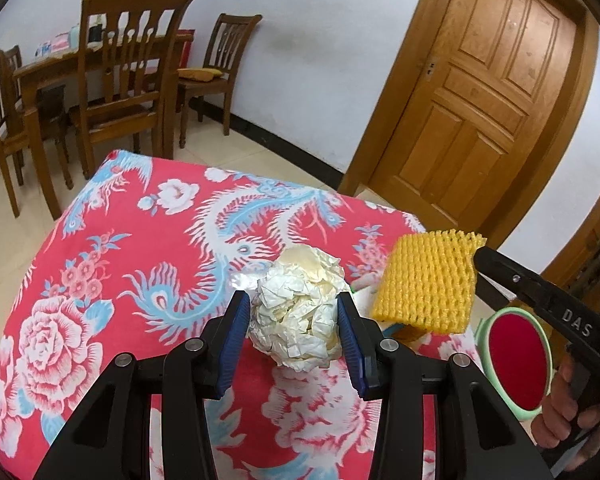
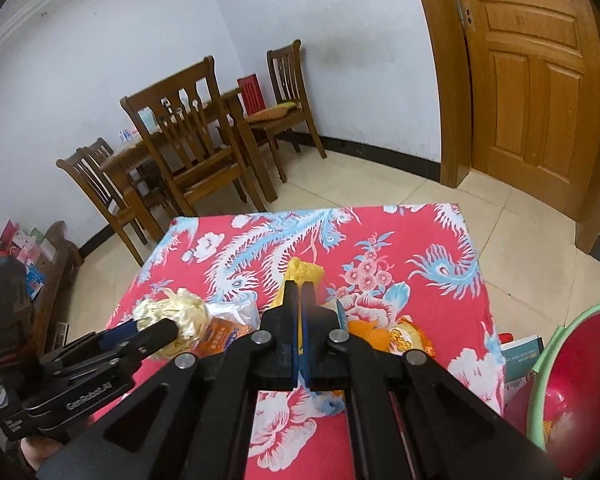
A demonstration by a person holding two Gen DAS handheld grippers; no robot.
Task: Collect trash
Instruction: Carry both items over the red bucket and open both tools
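Note:
My left gripper (image 1: 294,312) is shut on a crumpled ball of white paper (image 1: 300,308) and holds it above the red flowered tablecloth (image 1: 112,280). The ball also shows in the right wrist view (image 2: 180,316). My right gripper (image 2: 299,286) is shut on a piece of yellow foam netting (image 1: 430,280), lifted above the table; the netting pokes out past the fingertips in the right wrist view (image 2: 304,270). Several wrappers lie under the grippers: an orange packet (image 2: 220,336) and orange and yellow snack bags (image 2: 396,338).
A basin with a green rim (image 2: 540,380) and red inside stands at the table's right edge; it also shows in the left wrist view (image 1: 516,360). Wooden chairs (image 1: 120,92) and a dining table stand behind. A wooden door (image 1: 480,92) is at the right.

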